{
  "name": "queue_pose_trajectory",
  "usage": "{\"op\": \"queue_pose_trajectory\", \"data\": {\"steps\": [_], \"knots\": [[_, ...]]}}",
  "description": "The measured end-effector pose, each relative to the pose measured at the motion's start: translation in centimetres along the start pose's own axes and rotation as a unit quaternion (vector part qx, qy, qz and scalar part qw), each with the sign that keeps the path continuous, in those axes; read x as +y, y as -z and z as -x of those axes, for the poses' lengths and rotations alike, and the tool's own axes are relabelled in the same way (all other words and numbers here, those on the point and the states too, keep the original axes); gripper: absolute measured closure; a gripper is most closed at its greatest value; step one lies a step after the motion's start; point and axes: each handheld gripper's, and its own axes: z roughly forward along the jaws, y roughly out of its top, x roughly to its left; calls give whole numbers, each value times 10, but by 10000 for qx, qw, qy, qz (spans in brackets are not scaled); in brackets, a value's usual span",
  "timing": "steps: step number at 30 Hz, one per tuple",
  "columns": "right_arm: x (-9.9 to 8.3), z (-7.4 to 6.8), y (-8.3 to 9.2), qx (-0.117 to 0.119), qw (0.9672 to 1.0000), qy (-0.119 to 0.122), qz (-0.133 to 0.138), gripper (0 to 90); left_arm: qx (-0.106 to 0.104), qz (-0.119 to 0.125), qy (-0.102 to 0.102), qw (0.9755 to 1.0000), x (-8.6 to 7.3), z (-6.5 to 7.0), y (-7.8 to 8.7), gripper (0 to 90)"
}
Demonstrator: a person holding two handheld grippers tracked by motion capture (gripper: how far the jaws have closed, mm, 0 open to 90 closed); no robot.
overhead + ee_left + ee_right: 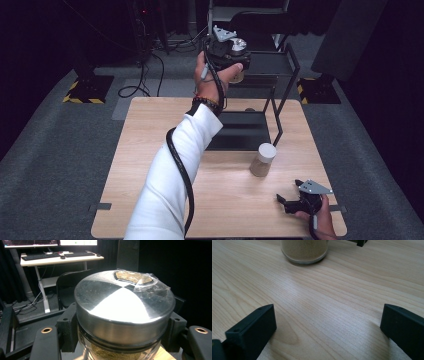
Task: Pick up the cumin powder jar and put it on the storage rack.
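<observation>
My left gripper (pixel 235 62) is raised high above the far edge of the table, beside the black shelf frame (pixel 280 85), and is shut on a glass jar with a shiny metal lid (pixel 123 306). That jar (pixel 238 47) holds tan powder, and a clear tape patch sits on its lid. A second jar with a white lid (pixel 263 159) and tan powder stands on the wooden table (pixel 150 150); its base (pixel 304 251) shows ahead of my right gripper. My right gripper (pixel 289 194) rests low at the table's near right corner, open and with nothing between its jaws (pixel 328 325).
The black metal shelf frame has a dark lower tray (pixel 240 131) on the table's far half. Behind the table stand a desk with keyboards (pixel 60 257), a dark chair (pixel 67 287) and cables on the floor (pixel 142 85).
</observation>
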Motion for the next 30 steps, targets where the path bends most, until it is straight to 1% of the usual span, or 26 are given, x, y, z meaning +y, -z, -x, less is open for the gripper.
{"op": "queue_pose_trajectory", "data": {"steps": [3,4,5,6,8,12,13,14,15,16,19,22,24,26,30], "knots": [[0,0,0,3,10000,-2,-3,0,34,16,1,10000,5,-2,-9,316],[0,0,0,6,10000,-4,-3,0,34,16,1,10000,5,-2,-9,316],[0,0,0,5,10000,-5,-4,0,61,44,-6,10000,6,-3,-14,316],[0,0,0,5,10000,-5,-4,0,61,44,-6,10000,6,-3,-14,316],[0,0,0,4,10000,-4,-3,0,158,68,-21,9998,8,-4,-23,316],[0,0,0,-2,10000,-6,-1,0,248,141,-46,9996,12,-7,-33,316],[0,0,0,0,10000,-8,-3,0,248,141,-46,9996,12,-7,-33,316],[0,0,0,3,10000,-10,-5,0,293,113,-19,9995,14,-9,-39,316],[0,0,0,2,10000,-11,-4,0,290,116,12,9995,14,-10,-42,316],[0,0,0,2,10000,-11,-4,0,290,116,12,9995,14,-10,-42,316],[0,-1,0,-15,10000,1,7,0,294,67,-22,9995,13,-11,-52,316],[0,-1,0,-15,10000,2,6,0,312,51,-4,9995,12,-11,-57,316],[0,-1,0,-19,10000,5,9,0,333,35,44,9994,8,-13,-63,316],[0,-1,0,-20,10000,5,9,0,333,-4,12,9994,7,-14,-65,315],[0,-1,0,-15,10000,-3,5,0,343,-9,10,9994,4,-15,-69,315]]}}
